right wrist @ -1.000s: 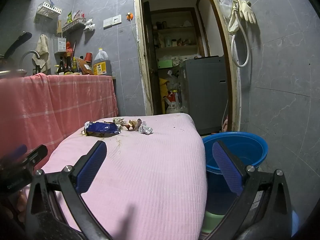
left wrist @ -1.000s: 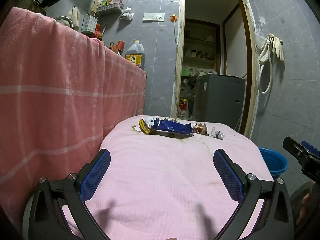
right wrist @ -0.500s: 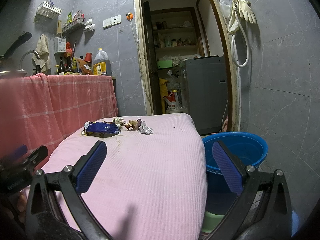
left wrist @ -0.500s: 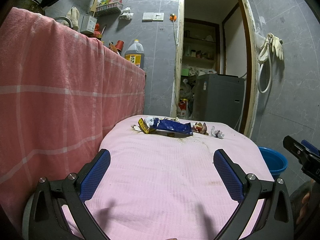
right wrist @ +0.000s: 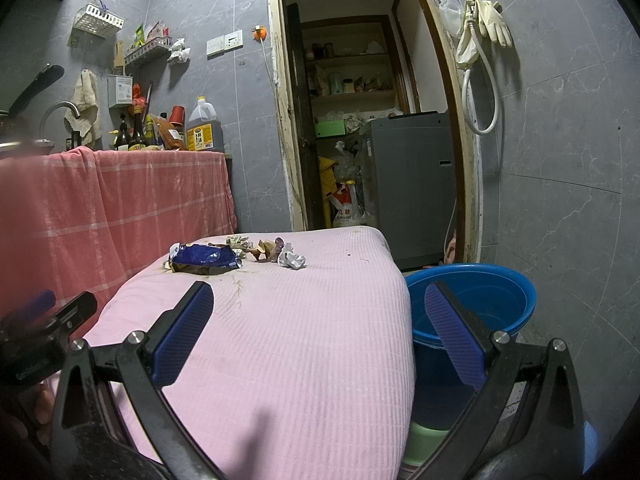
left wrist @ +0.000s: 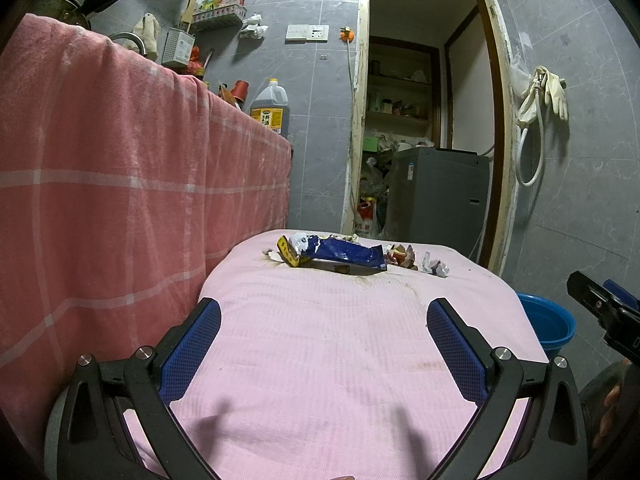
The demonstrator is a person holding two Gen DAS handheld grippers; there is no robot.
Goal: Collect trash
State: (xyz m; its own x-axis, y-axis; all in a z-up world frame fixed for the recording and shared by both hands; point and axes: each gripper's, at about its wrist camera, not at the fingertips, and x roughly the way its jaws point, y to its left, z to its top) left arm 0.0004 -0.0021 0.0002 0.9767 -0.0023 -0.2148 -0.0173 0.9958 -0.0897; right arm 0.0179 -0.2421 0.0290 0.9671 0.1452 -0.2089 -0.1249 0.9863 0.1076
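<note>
At the left of the left wrist view a pink checked cloth (left wrist: 120, 184) is seen hanging. One pink-covered table (left wrist: 344, 344) fills the lower centre. Along its far edge, at mid-frame, the trash is laid in a row: one blue snack wrapper (left wrist: 340, 253), a small cluster of brown scraps (left wrist: 400, 256) just right of it, and one crumpled white piece (left wrist: 434, 267) at the right end. One blue basin (left wrist: 552, 322) is seen beside the table at the right edge.

The left gripper (left wrist: 323, 344) is held low over the near end of the table, its jaws spread wide and empty, well apart from the trash. In the right wrist view the right gripper (right wrist: 318, 340) is likewise held wide and empty, straddling the table's right edge and the basin.
</note>
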